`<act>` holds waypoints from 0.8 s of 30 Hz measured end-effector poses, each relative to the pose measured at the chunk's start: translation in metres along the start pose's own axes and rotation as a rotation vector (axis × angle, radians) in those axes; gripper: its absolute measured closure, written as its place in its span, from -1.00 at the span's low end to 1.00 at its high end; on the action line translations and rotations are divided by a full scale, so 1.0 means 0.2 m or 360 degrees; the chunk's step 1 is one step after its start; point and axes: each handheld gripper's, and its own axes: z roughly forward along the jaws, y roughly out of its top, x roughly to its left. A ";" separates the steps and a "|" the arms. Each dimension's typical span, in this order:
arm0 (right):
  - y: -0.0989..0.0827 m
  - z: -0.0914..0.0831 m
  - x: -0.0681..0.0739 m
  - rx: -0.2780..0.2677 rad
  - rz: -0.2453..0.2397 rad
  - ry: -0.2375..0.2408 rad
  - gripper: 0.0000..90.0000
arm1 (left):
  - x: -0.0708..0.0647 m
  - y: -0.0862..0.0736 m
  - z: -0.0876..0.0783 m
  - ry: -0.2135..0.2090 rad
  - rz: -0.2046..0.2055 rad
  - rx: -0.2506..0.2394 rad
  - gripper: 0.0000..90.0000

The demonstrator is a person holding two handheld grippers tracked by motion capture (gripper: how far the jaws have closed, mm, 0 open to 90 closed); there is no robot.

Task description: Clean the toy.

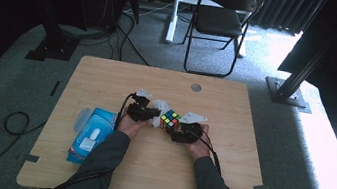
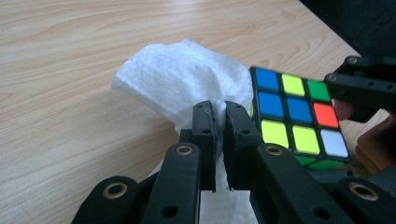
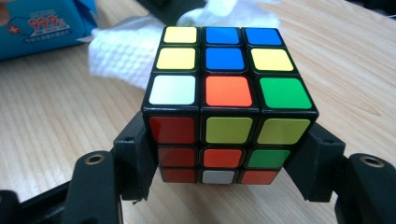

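Observation:
A scrambled puzzle cube [image 3: 229, 98] with coloured stickers sits clamped between the jaws of my right gripper [image 3: 229, 158], held just above the wooden table [image 1: 154, 173]. My left gripper [image 2: 220, 135] is shut on a crumpled white wipe [image 2: 182, 84], which bulges out past its fingertips right beside the cube [image 2: 296, 112]. In the high view both grippers meet at the table's middle, the left gripper [image 1: 146, 114] with the wipe [image 1: 158, 107] to the left of the cube [image 1: 170, 119], the right gripper [image 1: 182, 132] just right of it.
A blue pack of wet wipes [image 1: 92, 133] lies near the table's left front edge, its corner also at the top left of the right gripper view as the wipes pack [image 3: 44, 28]. A black folding chair [image 1: 220, 21] stands beyond the table's far edge.

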 end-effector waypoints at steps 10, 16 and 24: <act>0.01 0.00 0.02 -0.0008 -0.0038 0.0031 -0.24 | 0.00 0.01 0.00 -0.0060 0.0023 0.0000 0.88; 0.02 -0.01 0.02 -0.0016 -0.0054 0.0023 -0.24 | 0.02 -0.02 0.04 -0.0085 -0.0021 0.0037 0.88; 0.01 -0.01 0.02 -0.0006 -0.0048 0.0038 -0.24 | 0.03 -0.03 0.05 -0.0080 -0.0001 0.0056 0.88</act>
